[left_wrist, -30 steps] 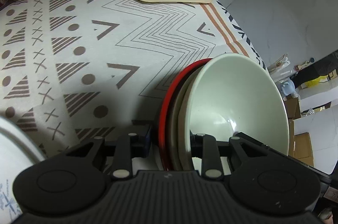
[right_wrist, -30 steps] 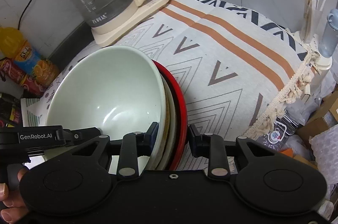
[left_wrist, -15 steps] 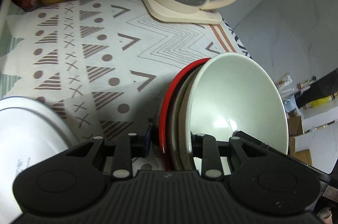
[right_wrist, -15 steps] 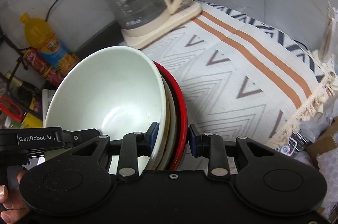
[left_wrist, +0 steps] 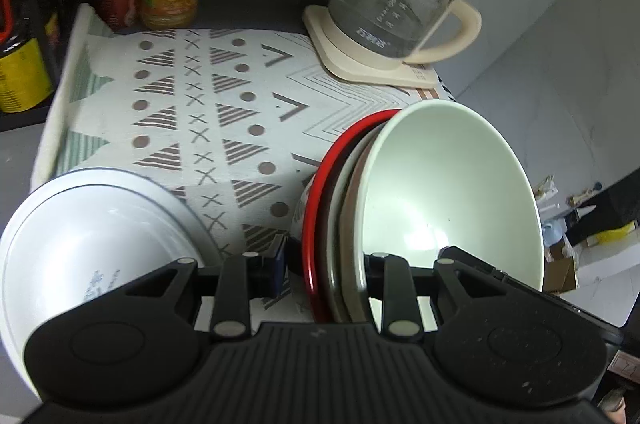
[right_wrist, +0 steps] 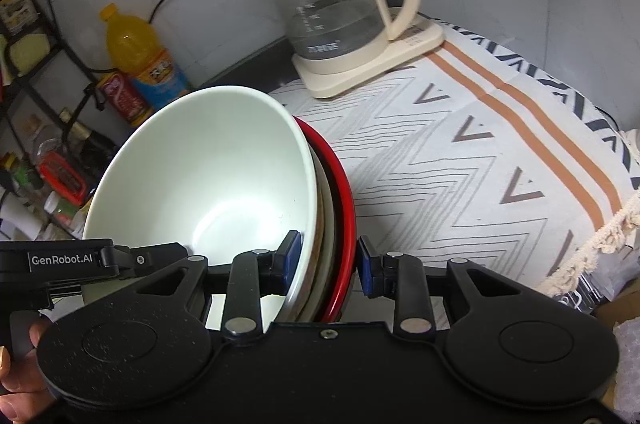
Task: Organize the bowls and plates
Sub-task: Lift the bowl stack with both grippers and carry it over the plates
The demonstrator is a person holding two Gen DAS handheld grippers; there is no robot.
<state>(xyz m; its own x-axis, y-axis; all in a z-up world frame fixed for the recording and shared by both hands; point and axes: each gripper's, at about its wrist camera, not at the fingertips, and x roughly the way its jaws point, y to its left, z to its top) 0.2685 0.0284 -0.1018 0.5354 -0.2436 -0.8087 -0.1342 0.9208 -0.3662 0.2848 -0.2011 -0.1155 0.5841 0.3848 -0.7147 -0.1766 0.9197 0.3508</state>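
Both tools clamp one tilted stack from opposite rims: the left tool and right tool each pinch the pale green bowl nested in the red plate, above the patterned counter. "GenRobot.AI" marks the left tool's side. A white bowl sits beside it; the glass kettle stands beyond.

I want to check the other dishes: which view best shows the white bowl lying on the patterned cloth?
The left wrist view: the white bowl sits at lower left on the cloth, partly behind the tongs. The right wrist view does not show it.
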